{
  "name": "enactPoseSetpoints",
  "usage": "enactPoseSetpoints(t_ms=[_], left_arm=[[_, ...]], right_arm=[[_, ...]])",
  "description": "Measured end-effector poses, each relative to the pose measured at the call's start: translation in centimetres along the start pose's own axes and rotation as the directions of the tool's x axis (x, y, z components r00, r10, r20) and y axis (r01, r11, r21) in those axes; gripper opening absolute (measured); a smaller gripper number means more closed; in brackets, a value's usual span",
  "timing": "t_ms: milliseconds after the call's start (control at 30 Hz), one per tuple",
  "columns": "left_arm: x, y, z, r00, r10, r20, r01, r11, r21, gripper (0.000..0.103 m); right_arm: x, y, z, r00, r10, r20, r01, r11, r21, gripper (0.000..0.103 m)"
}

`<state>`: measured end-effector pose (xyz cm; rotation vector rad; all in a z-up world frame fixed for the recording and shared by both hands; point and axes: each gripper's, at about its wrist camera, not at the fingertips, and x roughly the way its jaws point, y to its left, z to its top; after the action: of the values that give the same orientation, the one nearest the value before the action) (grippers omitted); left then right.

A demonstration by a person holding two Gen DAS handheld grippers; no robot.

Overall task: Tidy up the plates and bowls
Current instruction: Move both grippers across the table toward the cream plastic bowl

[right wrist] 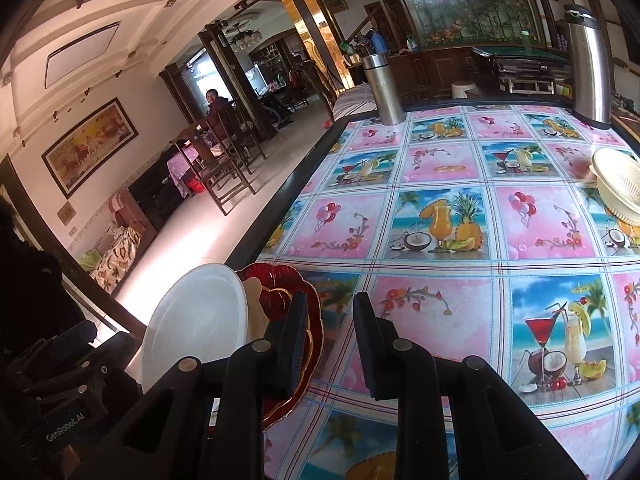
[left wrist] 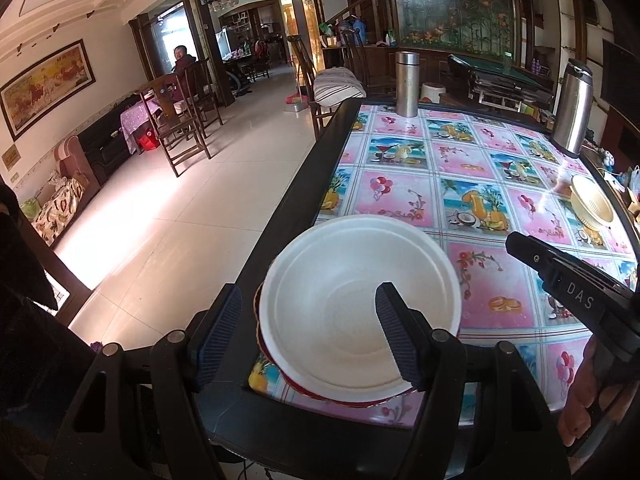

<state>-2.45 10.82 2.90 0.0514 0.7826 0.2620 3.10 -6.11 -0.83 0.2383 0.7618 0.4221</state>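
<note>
A white bowl (left wrist: 356, 304) sits on a white dish, and both rest on a red gold-rimmed plate (left wrist: 304, 390) near the table's front left corner. My left gripper (left wrist: 308, 336) is open and straddles the bowl's near wall, one finger inside and the other outside to its left; neither pad visibly presses. In the right wrist view the white bowl (right wrist: 196, 328) and red plate (right wrist: 280, 292) lie at lower left. My right gripper (right wrist: 332, 340) hovers just right of the plate. Its jaws stand a little apart, with only tablecloth between them. It also shows side-on as the right gripper (left wrist: 516, 246).
The table (left wrist: 304, 184) has a dark raised rim and a pink fruit-print cloth. A cream plastic basket (right wrist: 618, 186) stands at the right edge. Two steel flasks (left wrist: 407, 84) (left wrist: 574, 106) stand at the far side. Wooden chairs and a seated person are across the room.
</note>
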Motion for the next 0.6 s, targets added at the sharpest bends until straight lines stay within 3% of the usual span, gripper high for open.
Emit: enactPoseSetpoints(t_ms=[200, 600], left_arm=[[-1.3, -4.7, 1.5, 0.996, -0.081, 0.036, 0.08, 0.996, 0.039, 0.069], [0.0, -17.7, 3.9, 0.972, -0.236, 0.014, 0.23, 0.959, 0.163, 0.071]], right_arm=[[-2.4, -3.5, 0.6, 0.998, -0.042, 0.043, 0.041, 0.999, 0.033, 0.028], [-7.8, -16.6, 1.8, 0.978, -0.181, 0.108, 0.155, 0.965, 0.209, 0.029]])
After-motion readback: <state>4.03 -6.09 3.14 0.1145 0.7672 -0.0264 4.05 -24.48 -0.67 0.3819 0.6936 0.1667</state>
